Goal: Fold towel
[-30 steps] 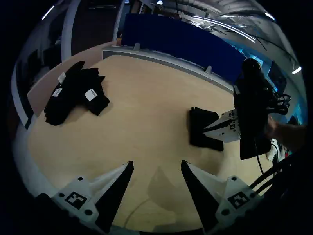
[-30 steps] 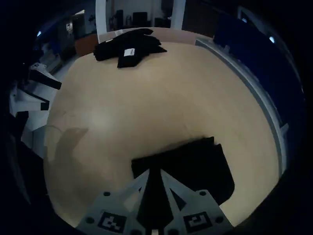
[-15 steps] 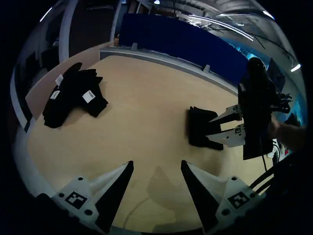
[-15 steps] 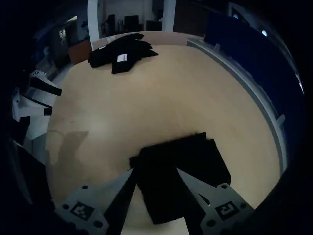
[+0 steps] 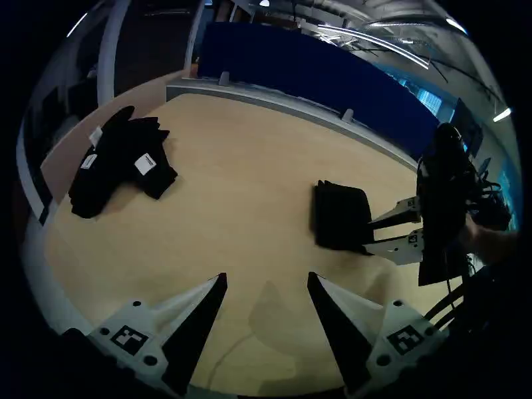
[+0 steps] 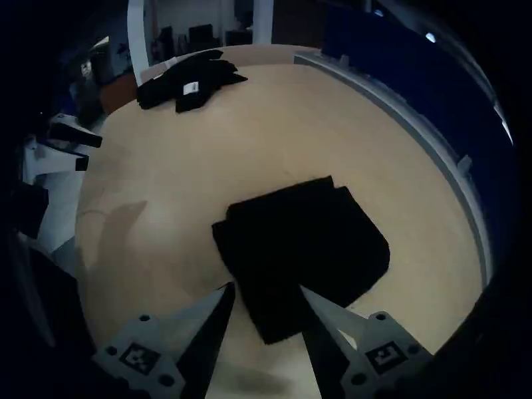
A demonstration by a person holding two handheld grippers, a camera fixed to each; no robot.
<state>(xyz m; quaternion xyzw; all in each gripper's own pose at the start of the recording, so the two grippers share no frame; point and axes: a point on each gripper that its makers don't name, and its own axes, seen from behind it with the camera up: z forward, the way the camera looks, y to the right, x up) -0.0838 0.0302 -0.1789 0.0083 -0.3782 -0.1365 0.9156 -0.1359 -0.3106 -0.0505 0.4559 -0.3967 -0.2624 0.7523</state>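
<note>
A black folded towel [image 6: 302, 249] lies flat on the light wooden table [image 6: 279, 139]; in the left gripper view the same towel [image 5: 341, 215] sits at the right. My right gripper [image 6: 265, 312] stands open just in front of the towel's near edge, nothing between its fingers; from the left gripper view that gripper [image 5: 386, 233] is at the towel's right side, held by a hand. My left gripper [image 5: 266, 296] is open over bare table, well apart from the towel.
A heap of black towels with white labels [image 5: 120, 159] lies at the table's far left corner, seen too as a pile [image 6: 189, 76] in the right gripper view. A blue partition [image 5: 312, 73] runs along the table's far edge.
The right gripper went from shut on the towel to open and has drawn back from it. The towel now lies flat and free. The left gripper has barely moved.
</note>
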